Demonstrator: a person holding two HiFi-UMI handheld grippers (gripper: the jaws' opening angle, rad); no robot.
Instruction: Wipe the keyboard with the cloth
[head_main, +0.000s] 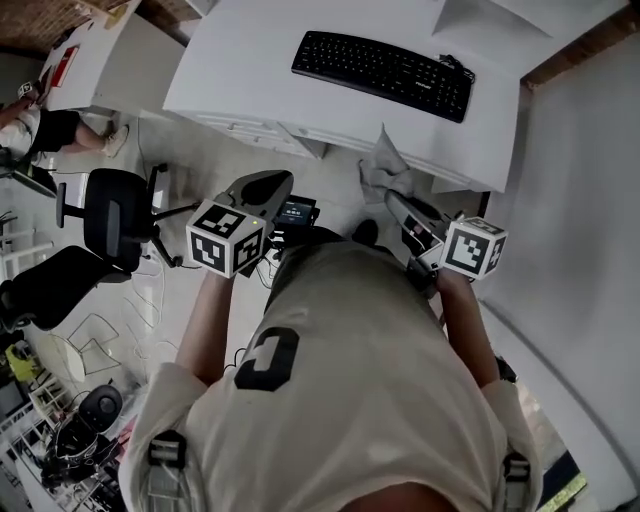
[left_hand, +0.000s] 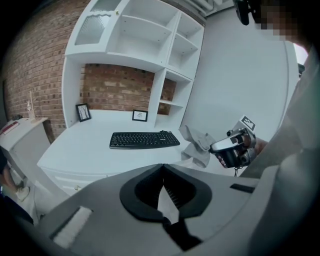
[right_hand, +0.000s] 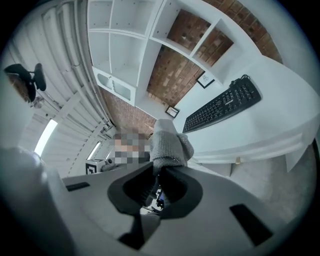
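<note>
The keyboard (head_main: 382, 73) lies flat on the white desk (head_main: 240, 70), nothing touching it, its long axis running side to side across the person's front. Short of the keyboard's near edge, out past the desk front, the right gripper (head_main: 393, 198) is up in the air with its jaws clamped on the grey cloth (head_main: 385, 163). The right gripper view confirms it: a bunched fold of cloth (right_hand: 167, 142) sits pinched between the pads and stands up above them, loose end free. From that cloth the keyboard is straight ahead and a little to the left, with the cloth lined up nearer the keyboard's right end, so I'd say the wipe has not begun. The job now is to carry the cloth forward over the desk edge, come down on the keys and sweep along that long axis. The left gripper (head_main: 277, 178) sits back from the keyboard's left end, farther off than the right, and its own view shows the jaws (left_hand: 162, 166) closed tip to tip with nothing between them. So the right one is the working tool here. Risk as I read it: the grip takes only one fold, so a hard drag across the keys could pull the cloth free.
</note>
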